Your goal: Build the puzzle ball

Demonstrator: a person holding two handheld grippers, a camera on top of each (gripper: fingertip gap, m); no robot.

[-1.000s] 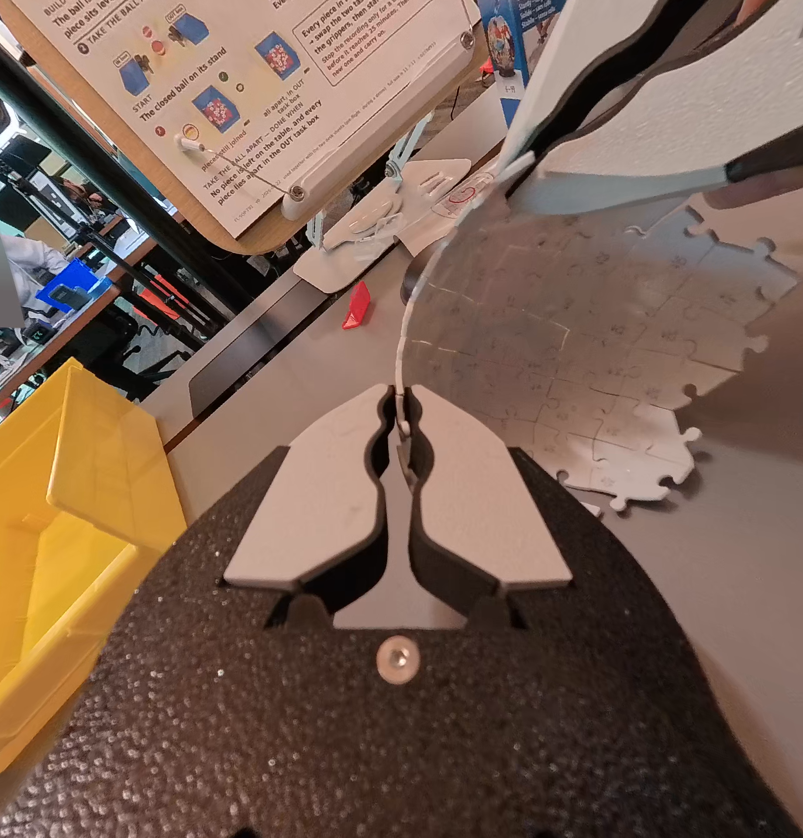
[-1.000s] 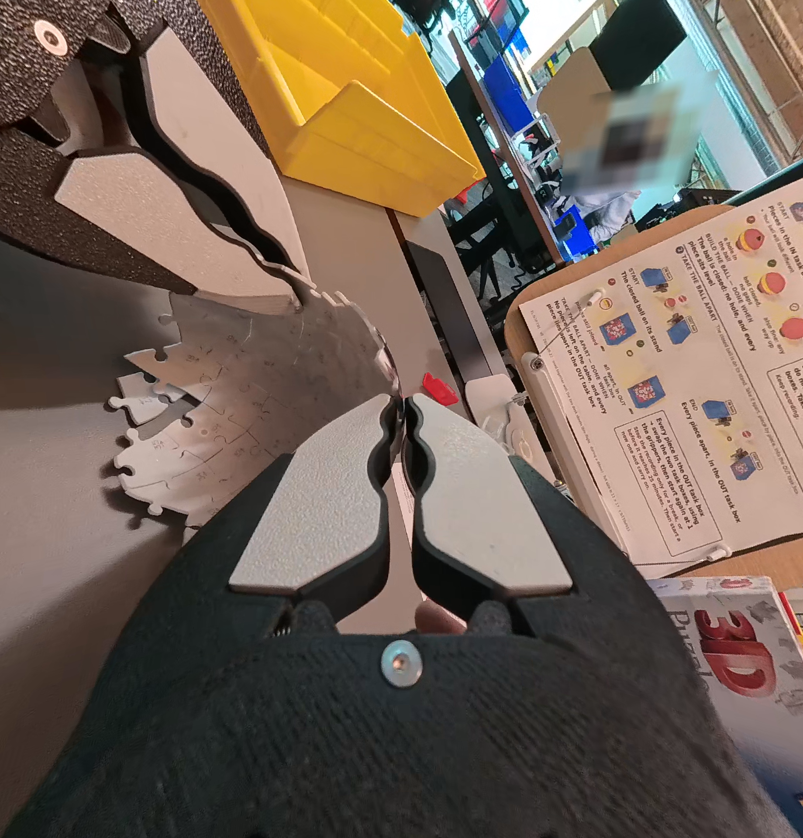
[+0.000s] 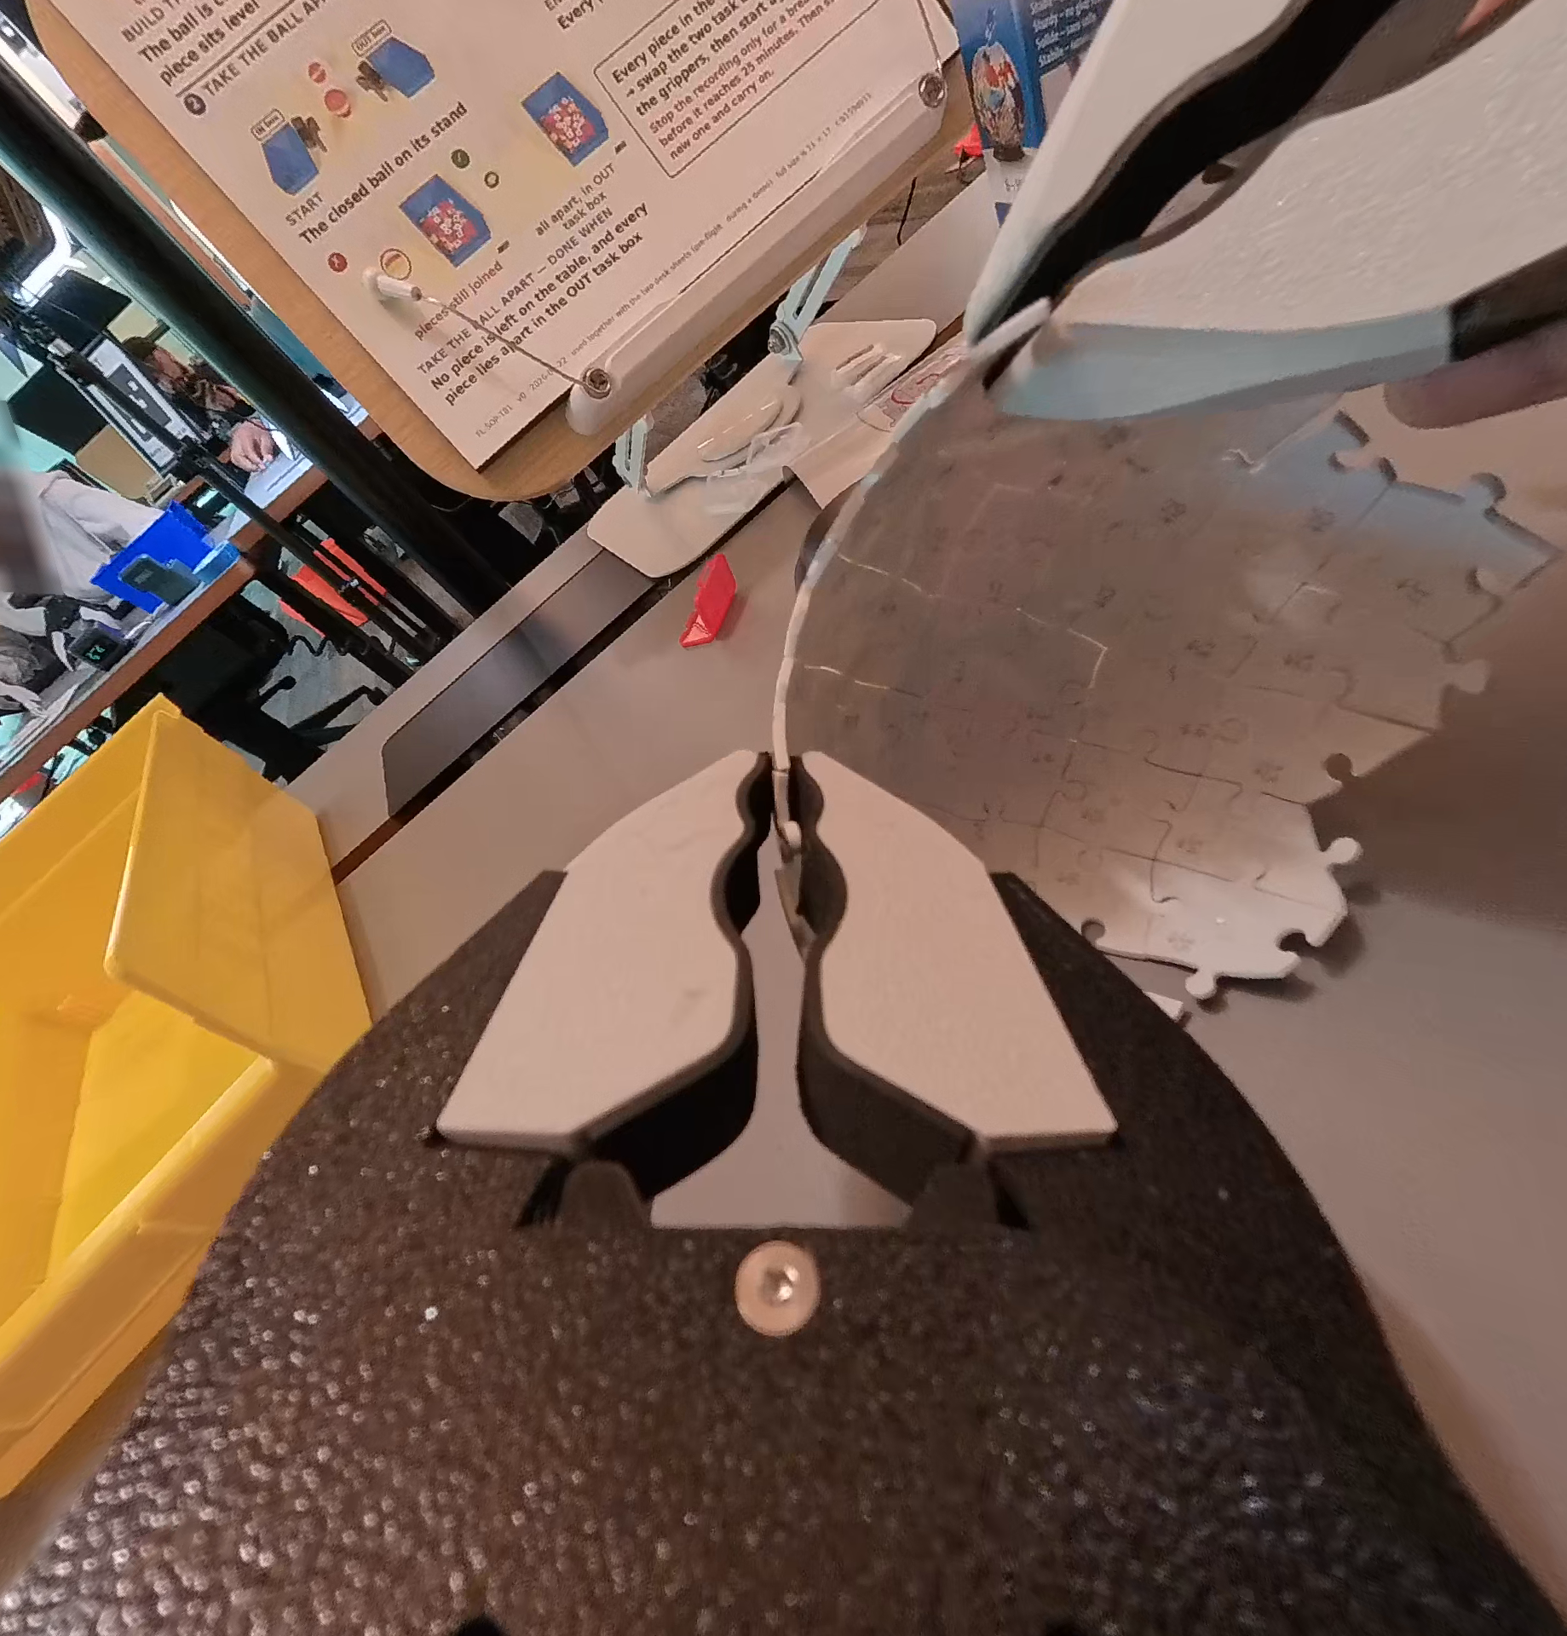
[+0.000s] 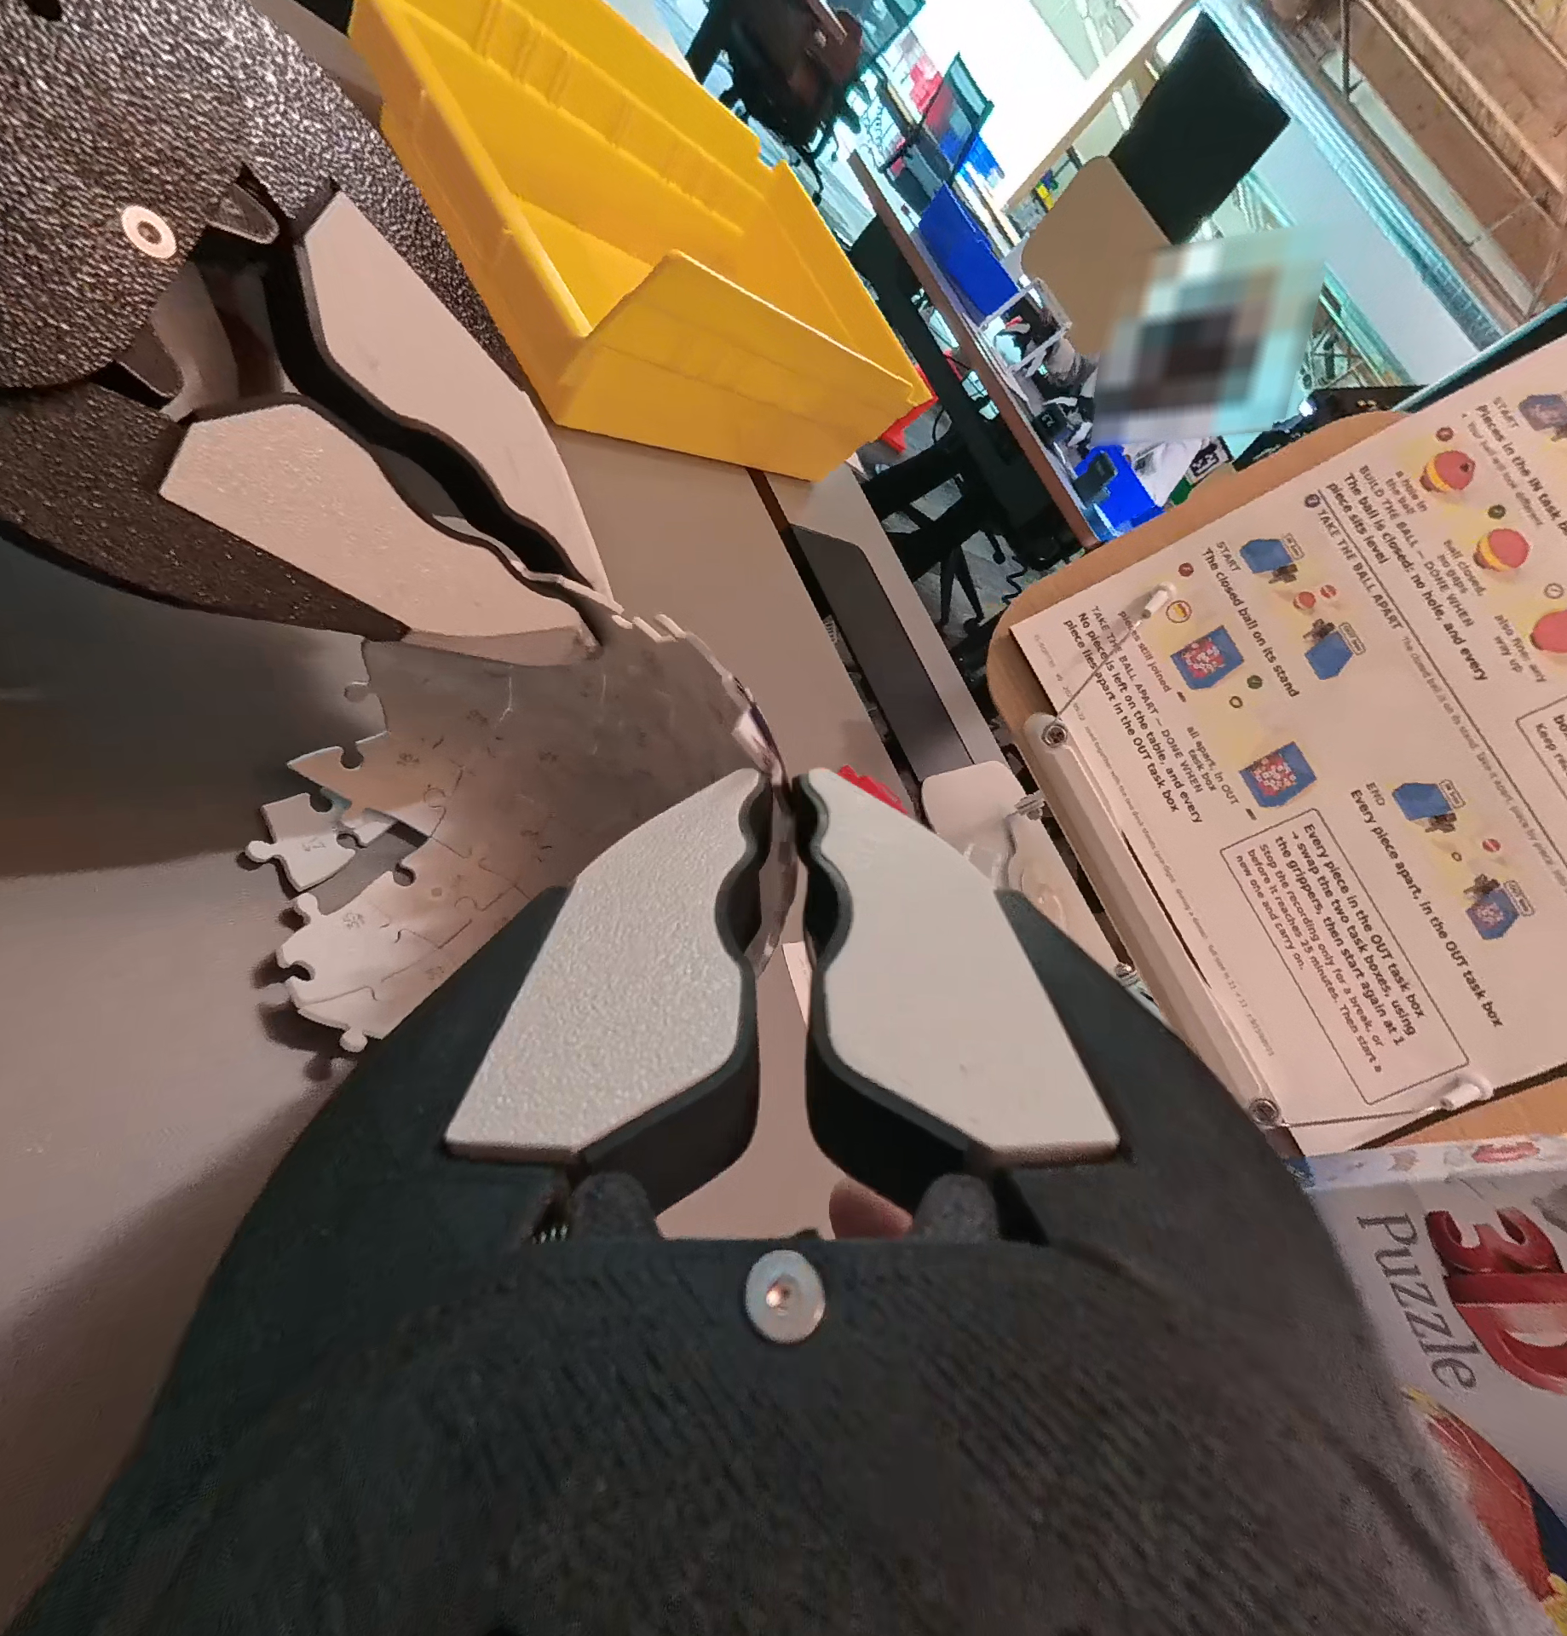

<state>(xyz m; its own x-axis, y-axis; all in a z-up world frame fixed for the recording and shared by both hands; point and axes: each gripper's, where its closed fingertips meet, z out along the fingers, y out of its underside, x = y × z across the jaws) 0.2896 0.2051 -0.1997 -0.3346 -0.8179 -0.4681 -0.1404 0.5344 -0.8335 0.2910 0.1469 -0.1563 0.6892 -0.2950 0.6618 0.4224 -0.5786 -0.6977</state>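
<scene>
- Puzzle-ball shell [image 3: 1116, 673]: a curved, partly built section of interlocked pieces, grey inner face toward both cameras, open edge ragged with tabs. Its lower edge rests on the grey table [image 3: 1426, 1151].
- Left gripper [image 3: 784, 797]: jaws clamped on the shell's thin rim, which runs edge-on between the two fingertips.
- Right gripper [image 4: 784, 797]: jaws drawn together on another part of the shell's rim; in the left wrist view it enters from the upper right and pinches the shell's top edge.
- Loose puzzle piece [image 4: 306, 850]: lies on the table, just beside the shell's ragged edge; whether it touches cannot be told.
- Red plastic piece [image 3: 709, 602]: on the table beyond the shell.
- White stand [image 3: 762, 443]: beyond the red piece, farther from the shell, carrying an instruction board [image 3: 514, 177] tilted above it.
- Yellow bin [image 3: 98, 1062]: well apart from the shell, on the left gripper's side.
- Puzzle box [image 4: 1470, 1372]: on the right gripper's side, below the board.
</scene>
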